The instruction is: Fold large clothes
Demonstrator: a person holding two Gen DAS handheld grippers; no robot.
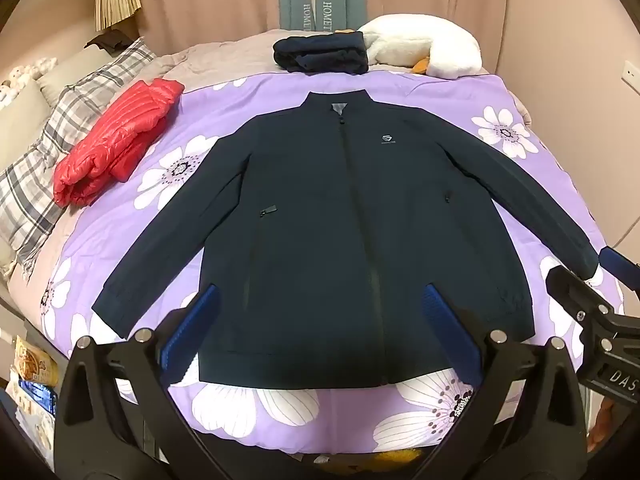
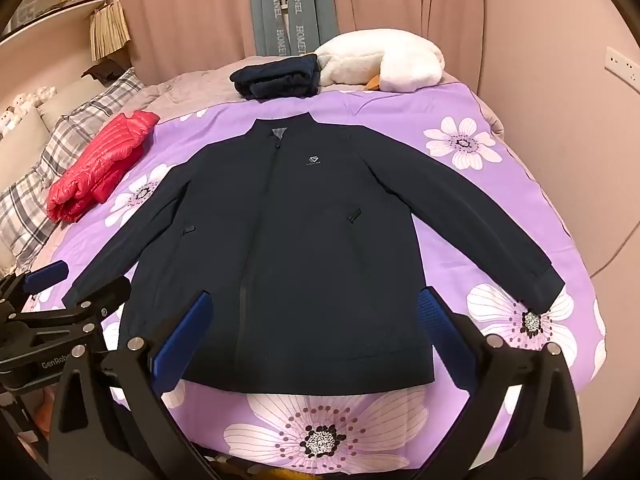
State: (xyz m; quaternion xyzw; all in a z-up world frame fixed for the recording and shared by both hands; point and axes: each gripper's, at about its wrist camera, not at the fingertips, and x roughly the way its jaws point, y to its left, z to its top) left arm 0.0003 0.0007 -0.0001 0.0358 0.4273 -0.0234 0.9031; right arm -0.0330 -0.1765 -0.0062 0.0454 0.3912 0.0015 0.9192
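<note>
Both claws wide open, empty: left claw (image 1: 320, 320), right claw (image 2: 316, 328) over navy jacket (image 1: 352, 216). Risk: slick fabric slips, sleeves (image 2: 472, 216) bunch w/ uneven grab.

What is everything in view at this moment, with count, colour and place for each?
navy jacket: one, dark navy, zipped, flat on the quilt, sleeves spread
red puffer jacket: one, red, folded, left on the bed
folded dark garment: one, navy, far end of the bed
plush goose: one, white, beside the folded dark garment
quilt: one, purple with white flowers
plaid pillow: one, grey-white, left edge
curtains: pink, behind the bed
left gripper: black with blue pads, open, above the hem
right gripper: black with blue pads, open, above the hem
</note>
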